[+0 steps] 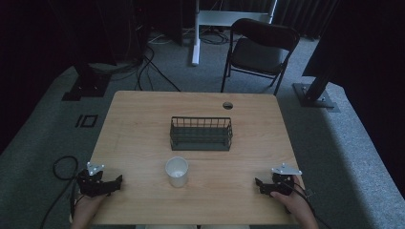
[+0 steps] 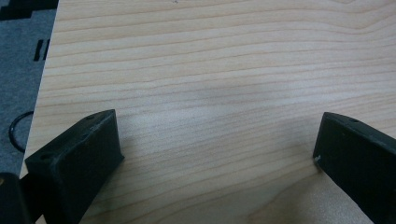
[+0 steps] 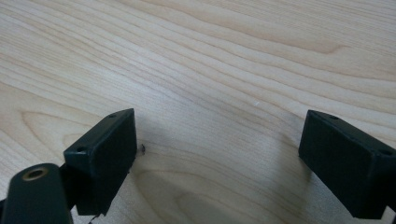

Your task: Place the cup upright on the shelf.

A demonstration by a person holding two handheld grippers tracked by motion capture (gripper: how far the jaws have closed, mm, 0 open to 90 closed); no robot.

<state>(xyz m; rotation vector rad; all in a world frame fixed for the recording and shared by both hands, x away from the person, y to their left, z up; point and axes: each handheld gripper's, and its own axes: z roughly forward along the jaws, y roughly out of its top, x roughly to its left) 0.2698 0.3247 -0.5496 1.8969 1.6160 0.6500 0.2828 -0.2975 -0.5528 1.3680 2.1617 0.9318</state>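
Nearest to us, our two hands rest at the near corners of the bench (image 1: 143, 102), each holding a claw: the left claw (image 1: 114, 182) and the right claw (image 1: 259, 183) both point inward, jaws spread wide over bare wood with nothing between them. Between them, near the front edge, stands a white cup (image 1: 176, 171), upright and apart from both. Just beyond it sits a dark wire basket (image 1: 201, 134). We judge nothing is begun yet; the next move calls for one claw to reach inward and close around the cup's wall.
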